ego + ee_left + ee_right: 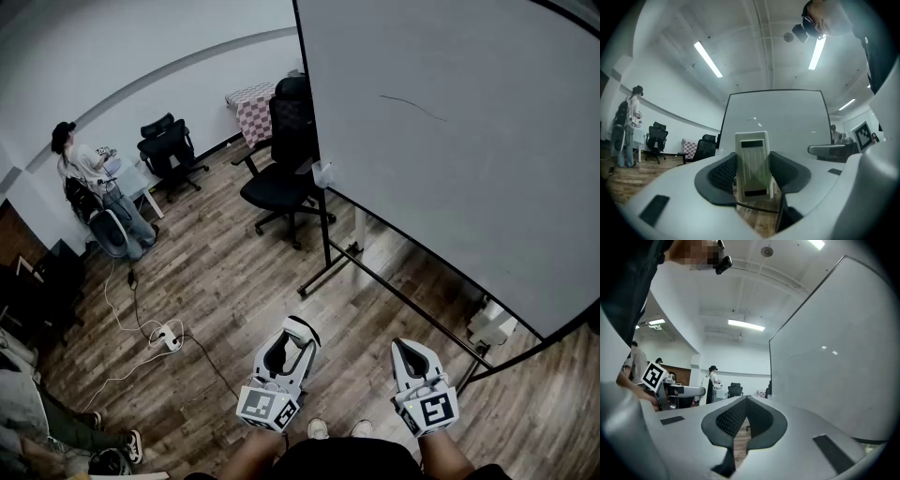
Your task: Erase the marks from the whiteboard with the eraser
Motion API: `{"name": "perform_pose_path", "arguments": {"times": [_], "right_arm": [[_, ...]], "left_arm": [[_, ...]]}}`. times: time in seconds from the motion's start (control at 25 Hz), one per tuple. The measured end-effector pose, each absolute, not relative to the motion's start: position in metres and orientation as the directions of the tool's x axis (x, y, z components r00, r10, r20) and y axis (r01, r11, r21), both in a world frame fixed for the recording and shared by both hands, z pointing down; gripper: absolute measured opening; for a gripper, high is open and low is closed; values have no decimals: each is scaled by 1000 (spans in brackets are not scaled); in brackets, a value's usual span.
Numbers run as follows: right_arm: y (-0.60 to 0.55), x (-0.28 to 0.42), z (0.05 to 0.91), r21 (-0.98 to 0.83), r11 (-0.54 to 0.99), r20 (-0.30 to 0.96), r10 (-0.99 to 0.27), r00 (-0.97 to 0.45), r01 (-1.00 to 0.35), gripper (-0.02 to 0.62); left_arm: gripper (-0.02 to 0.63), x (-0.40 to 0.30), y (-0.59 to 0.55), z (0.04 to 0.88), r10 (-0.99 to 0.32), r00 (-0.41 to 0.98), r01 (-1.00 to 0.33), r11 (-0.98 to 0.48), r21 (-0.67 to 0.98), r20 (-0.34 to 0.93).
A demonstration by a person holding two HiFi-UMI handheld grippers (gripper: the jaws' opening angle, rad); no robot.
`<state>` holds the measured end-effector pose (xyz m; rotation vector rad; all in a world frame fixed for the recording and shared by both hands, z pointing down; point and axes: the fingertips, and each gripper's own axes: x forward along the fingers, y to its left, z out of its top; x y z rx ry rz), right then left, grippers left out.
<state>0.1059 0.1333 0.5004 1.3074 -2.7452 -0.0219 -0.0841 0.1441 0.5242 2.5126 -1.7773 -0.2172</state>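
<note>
Whiteboard (469,159) on a black rolling stand fills the right side of the room. One thin dark mark (412,106) shows high on it, close to its top edge and well in from both sides. The person in front of it holds both tools low, near their feet, well short of the board.

The left claw (292,336) is closed on the eraser (752,161), a pale rectangular block standing upright between the ribbed pads, its top end poking out past them toward the board. The right claw (412,354) is narrow: its pads meet at the tips with only a slit of wooden floor (234,281) showing lower down, and it grips nothing.

A black office chair (281,178) sits just beside the board's left edge. Farther off, by the white wall, another person (94,183) stands near a second chair (169,150). A power strip (167,337) with trailing cables lies on the floor.
</note>
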Motion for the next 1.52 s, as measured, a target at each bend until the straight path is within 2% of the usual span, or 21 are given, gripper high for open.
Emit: {"name": "perform_pose_path", "arguments": {"times": [0.28, 0.56, 0.76, 0.92, 1.04, 1.28, 1.52], "right_arm": [[127, 90, 500, 56, 641, 70, -768, -637, -766, 18], [119, 70, 506, 147, 661, 32, -747, -664, -736, 18], [109, 50, 517, 134, 671, 98, -741, -664, -729, 18], [103, 32, 513, 143, 656, 47, -752, -657, -741, 18], [95, 26, 508, 148, 624, 78, -781, -620, -767, 18], [83, 5, 488, 199, 568, 23, -818, -575, -799, 18], [63, 1, 481, 197, 528, 69, -848, -526, -826, 18]], "left_arm": [[239, -90, 146, 524, -942, 324, -941, -331, 76, -88], [239, -103, 151, 525, -940, 330, -942, -334, 32, -91], [239, -120, 149, 525, -941, 327, -944, -328, 7, -84], [239, -140, 144, 524, -936, 342, -939, -344, 18, -85], [239, -153, 136, 523, -932, 352, -934, -356, 22, -90], [239, -184, 119, 520, -925, 364, -930, -367, 10, -111], [239, -186, 87, 506, -905, 403, -913, -408, 6, -139]]}}
